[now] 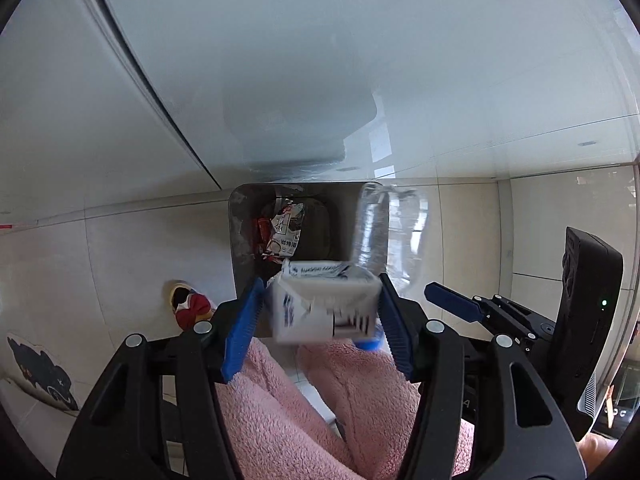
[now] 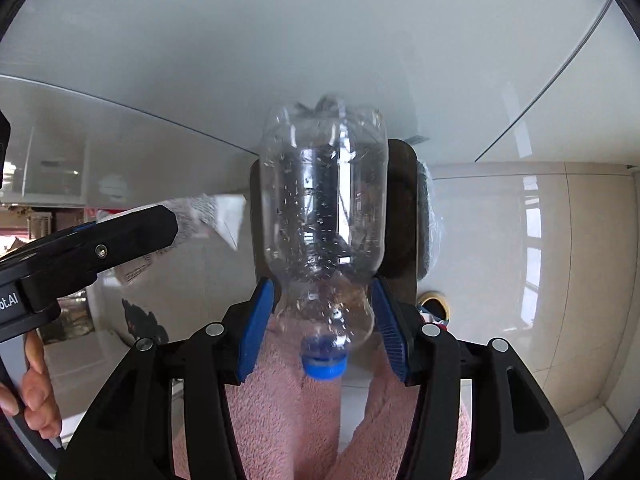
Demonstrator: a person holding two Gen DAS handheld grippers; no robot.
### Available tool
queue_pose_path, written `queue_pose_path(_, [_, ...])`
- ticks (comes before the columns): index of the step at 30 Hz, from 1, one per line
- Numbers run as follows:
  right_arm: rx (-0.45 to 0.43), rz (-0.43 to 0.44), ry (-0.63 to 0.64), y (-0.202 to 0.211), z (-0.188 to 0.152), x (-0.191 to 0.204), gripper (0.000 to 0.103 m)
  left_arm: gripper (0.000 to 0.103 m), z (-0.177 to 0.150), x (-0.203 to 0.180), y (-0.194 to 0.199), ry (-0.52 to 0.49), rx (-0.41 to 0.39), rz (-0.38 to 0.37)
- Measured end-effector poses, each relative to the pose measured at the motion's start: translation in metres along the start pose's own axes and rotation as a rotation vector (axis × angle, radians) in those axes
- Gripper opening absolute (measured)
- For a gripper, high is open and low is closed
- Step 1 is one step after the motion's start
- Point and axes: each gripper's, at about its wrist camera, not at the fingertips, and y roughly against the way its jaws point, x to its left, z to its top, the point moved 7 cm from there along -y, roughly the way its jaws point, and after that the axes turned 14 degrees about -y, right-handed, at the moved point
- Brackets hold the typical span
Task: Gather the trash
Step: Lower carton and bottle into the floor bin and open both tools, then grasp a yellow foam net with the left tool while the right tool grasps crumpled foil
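My left gripper (image 1: 320, 312) is shut on a white carton with blue print (image 1: 320, 304), held just above the near rim of an open grey trash bin (image 1: 240, 240). Wrappers (image 1: 285, 232) lie inside the bin. My right gripper (image 2: 324, 320) is shut on a clear plastic bottle (image 2: 323, 200) at its shoulder, blue cap (image 2: 323, 364) toward the camera, base pointing over the bin (image 2: 406, 208). The bottle also shows in the left wrist view (image 1: 374, 228), next to the carton.
A white table edge (image 1: 168, 120) runs above the bin. The floor is pale tile (image 1: 120, 248). A red and yellow slipper (image 1: 190, 304) lies left of the bin. Pink fleece trouser legs (image 1: 280, 408) are below the grippers.
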Motion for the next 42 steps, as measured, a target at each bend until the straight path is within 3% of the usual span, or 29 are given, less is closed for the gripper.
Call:
queue_pose_path(8, [-0.033, -0.041, 0.021, 0.031, 0.001, -0.002, 0.067, 0.068, 0.008, -0.007, 0.032, -0.023, -0.040, 0.050])
queue_pose_path(15, [-0.145, -0.041, 0.107, 0.115, 0.008, 0.002, 0.089, 0.078, 0.000, -0.025, 0.087, -0.043, -0.103, 0.064])
queue_pose_path(23, [-0.324, 0.053, 0.132, 0.242, 0.024, 0.004, 0.090, 0.082, 0.004, -0.049, 0.186, -0.079, -0.211, 0.094])
queue_pose_path(32, [-0.594, 0.145, 0.190, 0.369, 0.051, 0.045, 0.090, 0.084, 0.045, -0.056, 0.314, -0.121, -0.428, 0.178])
queue_pose_path(36, [-0.648, 0.162, 0.249, 0.379, 0.069, 0.067, 0.090, 0.085, 0.068, -0.054, 0.346, -0.140, -0.489, 0.216])
queue_pose_path(42, [-0.662, 0.146, 0.267, 0.380, 0.091, 0.099, 0.088, 0.085, 0.099, -0.043, 0.354, -0.180, -0.516, 0.242])
